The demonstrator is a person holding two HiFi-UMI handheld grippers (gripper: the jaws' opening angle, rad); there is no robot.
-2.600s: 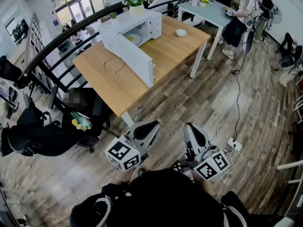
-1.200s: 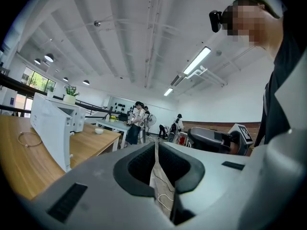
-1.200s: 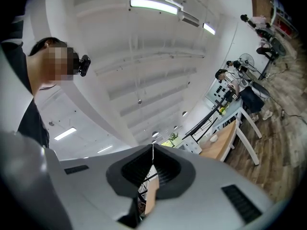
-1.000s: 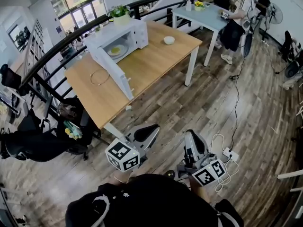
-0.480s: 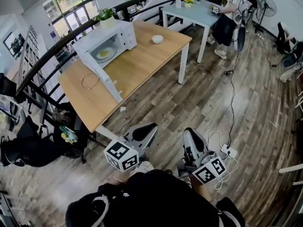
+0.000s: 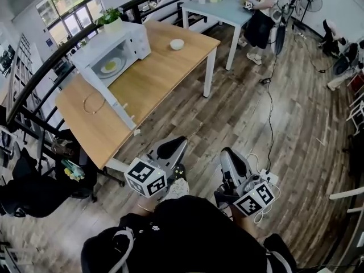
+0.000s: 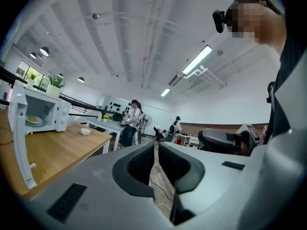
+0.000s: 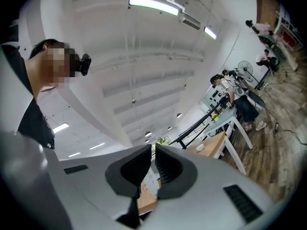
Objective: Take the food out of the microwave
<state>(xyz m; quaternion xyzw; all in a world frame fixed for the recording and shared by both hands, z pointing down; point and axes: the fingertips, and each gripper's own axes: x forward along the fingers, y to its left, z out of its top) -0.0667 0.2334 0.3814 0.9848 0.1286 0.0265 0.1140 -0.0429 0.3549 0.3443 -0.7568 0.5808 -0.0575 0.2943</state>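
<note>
Both pairs of jaws are closed to a thin slit and hold nothing. The left gripper (image 7: 156, 146) and right gripper (image 8: 153, 150) are held close to the person (image 6: 187, 232), above the wooden floor (image 6: 239, 112).

The food (image 6: 110, 67), a pale plate with something yellow on it, lies well ahead of the jaws and to their left. It sits inside the microwave (image 6: 122, 41) at the far-left end of the desk (image 6: 165, 67). The door (image 6: 108, 101) hangs wide open with its free edge pointing back toward the jaws, so the cavity looks reachable from the door's right. The plate is round and offers no long axis to line up on.

The left gripper appears the nearer of the two, but both are well apart from the desk and the approach is not yet made. A small bowl (image 6: 177, 44) sits to the right of the microwave, and a thin ring (image 6: 94, 102) lies left of the door.

The left gripper view catches the plate in the cavity from the side. The right gripper view shows the bowl and a desk corner, but no plain sight of the microwave. Only the head view shows both grippers and the gap to the desk.
</note>
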